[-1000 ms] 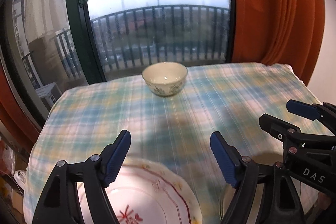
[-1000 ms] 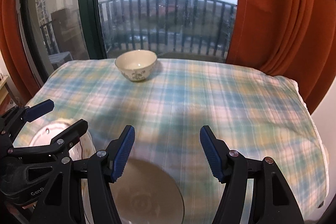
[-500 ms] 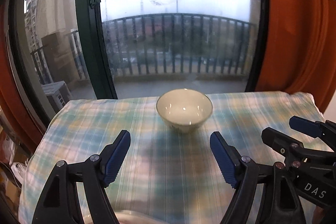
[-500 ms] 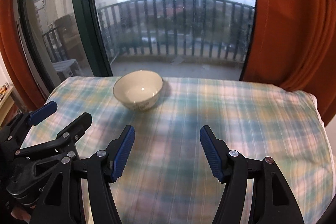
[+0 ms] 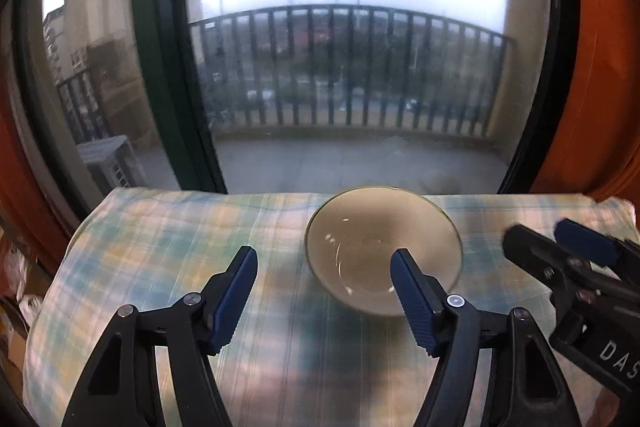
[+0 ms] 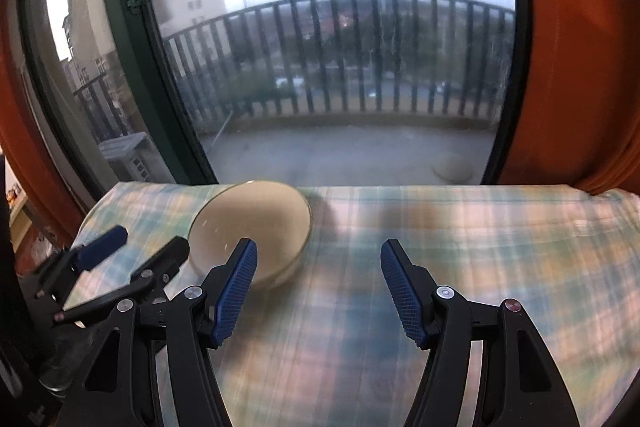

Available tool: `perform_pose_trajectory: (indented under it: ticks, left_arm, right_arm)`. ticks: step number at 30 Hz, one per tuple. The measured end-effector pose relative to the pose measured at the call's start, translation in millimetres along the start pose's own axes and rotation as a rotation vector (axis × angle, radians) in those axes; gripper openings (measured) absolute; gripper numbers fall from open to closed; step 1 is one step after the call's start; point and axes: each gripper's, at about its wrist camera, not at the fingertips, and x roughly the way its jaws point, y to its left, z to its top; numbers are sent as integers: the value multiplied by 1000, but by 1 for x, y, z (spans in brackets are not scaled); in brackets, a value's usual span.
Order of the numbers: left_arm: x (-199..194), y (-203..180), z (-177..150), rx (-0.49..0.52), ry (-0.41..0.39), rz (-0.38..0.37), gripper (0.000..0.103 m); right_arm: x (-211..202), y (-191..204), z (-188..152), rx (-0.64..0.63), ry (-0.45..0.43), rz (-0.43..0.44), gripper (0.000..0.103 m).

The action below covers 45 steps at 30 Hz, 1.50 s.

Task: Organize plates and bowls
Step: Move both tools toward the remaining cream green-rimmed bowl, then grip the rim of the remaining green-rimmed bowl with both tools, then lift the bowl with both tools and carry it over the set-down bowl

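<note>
A cream bowl (image 5: pixel 382 247) stands upright near the far edge of the checked tablecloth (image 5: pixel 160 247). My left gripper (image 5: pixel 324 267) is open and empty; its right finger overlaps the bowl's near side and the bowl sits right of its centre. In the right wrist view the bowl (image 6: pixel 252 223) lies ahead to the left. My right gripper (image 6: pixel 318 263) is open and empty, its left fingertip just in front of the bowl. Each gripper shows in the other's view, the right one (image 5: pixel 560 247) and the left one (image 6: pixel 132 247). No plates are in view.
A big window with a dark green frame (image 5: pixel 168 67) rises just behind the table's far edge, with a balcony railing (image 6: pixel 340 59) outside. Orange curtains (image 6: pixel 580 47) hang at both sides. Bare checked cloth (image 6: pixel 480 247) stretches right of the bowl.
Both grippers have moved forward toward the bowl, which now looks much larger and closer. The plates near the front edge have dropped out of view. Both stay open.
</note>
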Motion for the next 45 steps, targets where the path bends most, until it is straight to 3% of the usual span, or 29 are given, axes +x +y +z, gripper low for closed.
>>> perform_pose_trajectory:
  ticks: [10,20,25,31,38,42,45]
  left_arm:
    - [29,-19,2,89,-7,40,65]
    - [55,-11,2,59,43,49,58]
    - [70,-9,-1,44,97,33,41]
    - [71,-12,-5,29,110,11,39]
    - [73,-16,-4,25,140,30,39]
    - [70,-7,-5,-35,195,-37,38]
    - [60,-15,-8,-5,183,-25,38]
  right_arm:
    - [58,10,9,5,25,23,63]
    - [86,19,13,-14,48,3,45]
    - [98,18,11,-24,78,1,32]
    - [102,16,11,-43,68,-25,22]
    - [105,16,13,-16,81,-37,20]
    - [100,17,14,2,94,-16,20]
    - [93,14,12,19,109,-4,20]
